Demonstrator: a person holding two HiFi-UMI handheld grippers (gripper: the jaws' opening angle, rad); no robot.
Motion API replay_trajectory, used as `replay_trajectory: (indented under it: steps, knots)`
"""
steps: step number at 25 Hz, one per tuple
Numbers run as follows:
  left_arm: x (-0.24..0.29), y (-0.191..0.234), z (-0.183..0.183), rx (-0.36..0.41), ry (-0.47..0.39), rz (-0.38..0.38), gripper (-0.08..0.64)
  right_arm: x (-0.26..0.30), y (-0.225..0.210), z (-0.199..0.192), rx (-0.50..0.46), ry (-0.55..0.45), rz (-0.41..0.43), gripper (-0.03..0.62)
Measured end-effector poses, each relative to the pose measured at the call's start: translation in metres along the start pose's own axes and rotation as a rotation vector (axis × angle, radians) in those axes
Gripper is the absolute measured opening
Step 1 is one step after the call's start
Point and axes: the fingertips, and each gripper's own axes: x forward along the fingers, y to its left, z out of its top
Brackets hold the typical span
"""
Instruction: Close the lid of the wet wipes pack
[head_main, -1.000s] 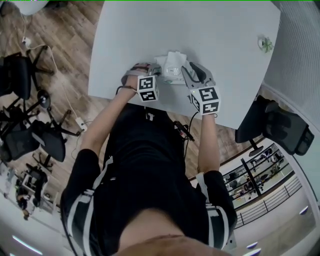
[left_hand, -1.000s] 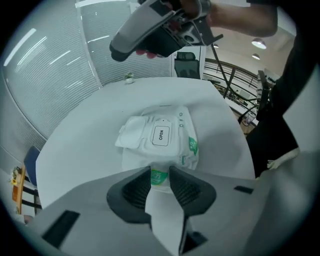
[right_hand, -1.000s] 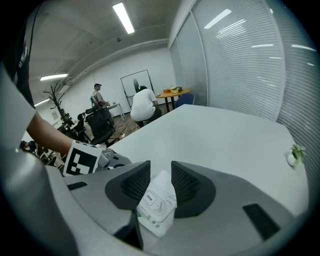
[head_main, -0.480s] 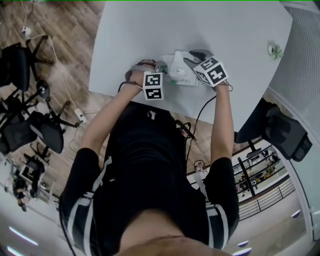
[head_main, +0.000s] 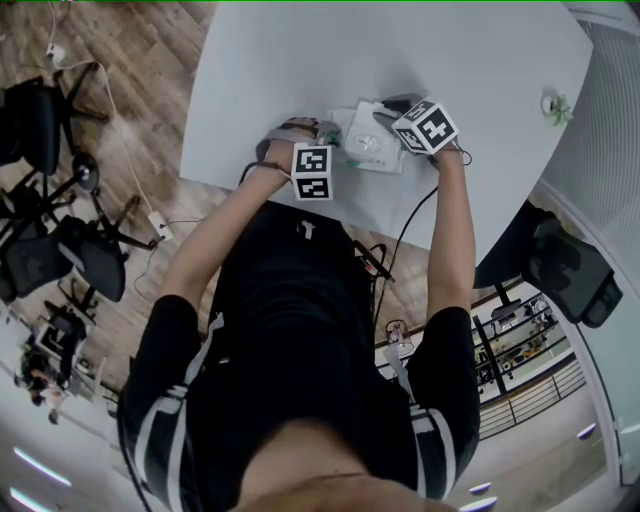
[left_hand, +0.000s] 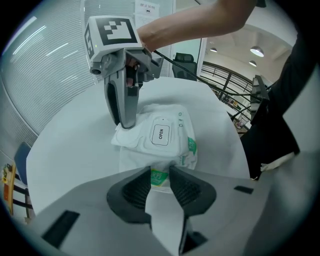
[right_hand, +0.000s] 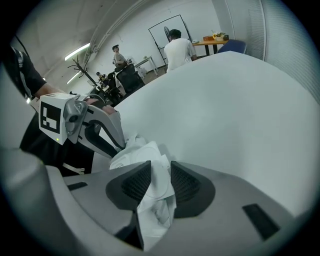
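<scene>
The white wet wipes pack lies on the white table near its front edge. In the left gripper view its flap lid, marked OPEN, lies flat on top. My left gripper is shut on the near end of the wet wipes pack. My right gripper stands steeply over the pack's far end, its fingertips down on that corner. Its jaws are closing, and the pack shows in the gap between them; I see no pad pressing on it.
A small green object sits at the table's far right. Office chairs stand on the wooden floor at the left and the right. A cable hangs from my right gripper. Two people stand far off.
My right gripper has swung forward and down from beside the pack onto its far end, tipping steeply. My left gripper has kept its hold in place.
</scene>
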Motion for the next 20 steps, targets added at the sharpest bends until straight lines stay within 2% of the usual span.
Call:
replay_trajectory:
  steps: [5,10,20]
  knots:
    - [-0.001,-0.002,-0.001,-0.003,0.0,0.003,0.131,-0.022,0.011,0.008,-0.007,-0.047,-0.022,0.099]
    - [-0.003,-0.005,-0.001,-0.007,0.014,0.03,0.13,-0.043,0.042,0.006,-0.036,-0.085,-0.02,0.061]
    - [0.0,-0.005,-0.001,-0.025,0.031,0.047,0.129,-0.03,0.089,-0.026,-0.049,-0.07,-0.028,0.098]
